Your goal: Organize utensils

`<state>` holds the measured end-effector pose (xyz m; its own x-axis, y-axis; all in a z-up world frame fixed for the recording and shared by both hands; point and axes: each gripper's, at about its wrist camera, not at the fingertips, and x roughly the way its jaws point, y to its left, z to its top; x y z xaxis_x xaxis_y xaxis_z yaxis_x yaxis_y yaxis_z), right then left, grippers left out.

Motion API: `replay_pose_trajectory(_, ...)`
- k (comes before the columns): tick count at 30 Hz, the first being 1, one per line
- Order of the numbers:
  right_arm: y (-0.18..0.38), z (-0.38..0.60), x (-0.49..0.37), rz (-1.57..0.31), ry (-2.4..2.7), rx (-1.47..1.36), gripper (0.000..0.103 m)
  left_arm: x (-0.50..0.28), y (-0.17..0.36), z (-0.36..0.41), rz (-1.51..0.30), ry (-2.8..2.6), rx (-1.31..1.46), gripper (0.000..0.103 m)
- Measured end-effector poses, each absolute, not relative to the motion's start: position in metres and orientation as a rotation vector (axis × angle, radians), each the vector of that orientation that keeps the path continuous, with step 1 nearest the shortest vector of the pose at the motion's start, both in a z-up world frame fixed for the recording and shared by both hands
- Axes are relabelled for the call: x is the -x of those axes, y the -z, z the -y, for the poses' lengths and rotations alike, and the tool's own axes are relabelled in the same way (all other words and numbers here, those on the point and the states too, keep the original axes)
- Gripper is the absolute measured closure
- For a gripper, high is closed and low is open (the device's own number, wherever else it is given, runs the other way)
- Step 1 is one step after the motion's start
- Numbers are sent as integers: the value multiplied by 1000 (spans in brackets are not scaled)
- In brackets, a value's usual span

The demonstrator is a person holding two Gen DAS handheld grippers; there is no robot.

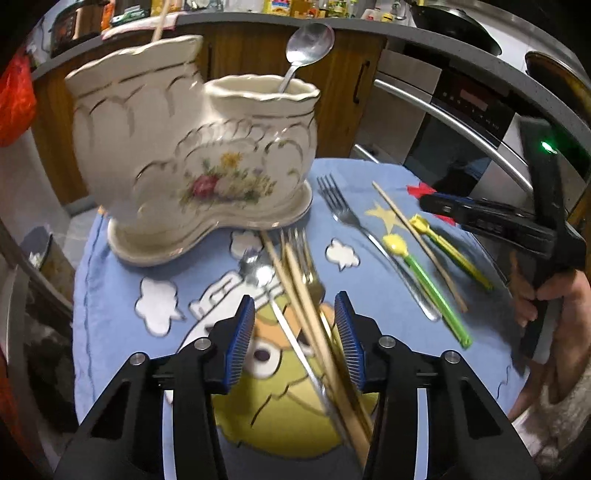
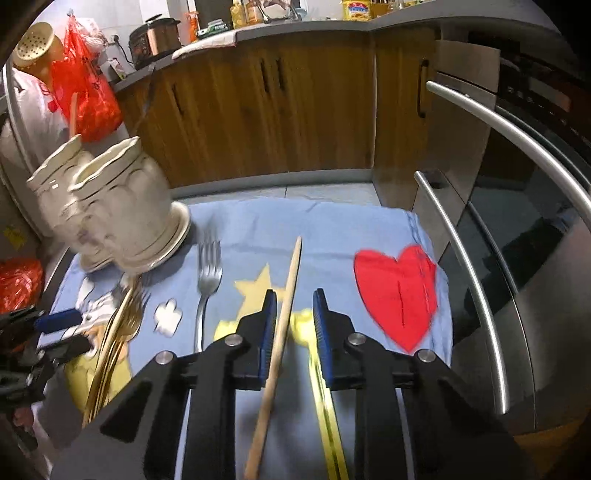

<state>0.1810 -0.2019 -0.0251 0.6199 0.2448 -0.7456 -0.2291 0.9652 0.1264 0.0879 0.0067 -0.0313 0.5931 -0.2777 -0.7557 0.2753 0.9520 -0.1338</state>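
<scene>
A cream ceramic two-pocket utensil holder with gold trim and a painted flower spray [image 1: 192, 147] stands on its matching saucer at the far left of the surface, which is covered by a light blue cartoon-print cloth [image 1: 110, 295]. Its lower front pocket holds one silver spoon [image 1: 308, 46], bowl up; a pale wooden stick [image 1: 160, 20] rises from the taller back pocket. The left claw [image 1: 297, 339] is spread wide around a loose bundle of wooden chopsticks and gold cutlery [image 1: 314, 325] lying on the cloth. The right claw [image 2: 293, 332] is parted too, straddling a single wooden chopstick [image 2: 282, 332] without pinching it. A silver fork [image 2: 207, 280] lies between holder and chopstick, and a yellow-and-green plastic utensil [image 1: 424, 280] lies beside it.
</scene>
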Motion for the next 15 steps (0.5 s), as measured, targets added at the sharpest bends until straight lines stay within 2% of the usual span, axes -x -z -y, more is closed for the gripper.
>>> replay_pose_trajectory(6, 36, 183, -199, -902, -254, 70, 83, -100, 40, 5, -910, 334, -17, 63)
replay_pose_trajectory(13, 51, 181, -204, -941, -260, 71, 83, -110, 43, 8, -921, 320, -47, 80)
replay_pose_trajectory(15, 51, 178, -204, -939, -259, 80, 83, -112, 44, 11, -919, 309, -68, 82)
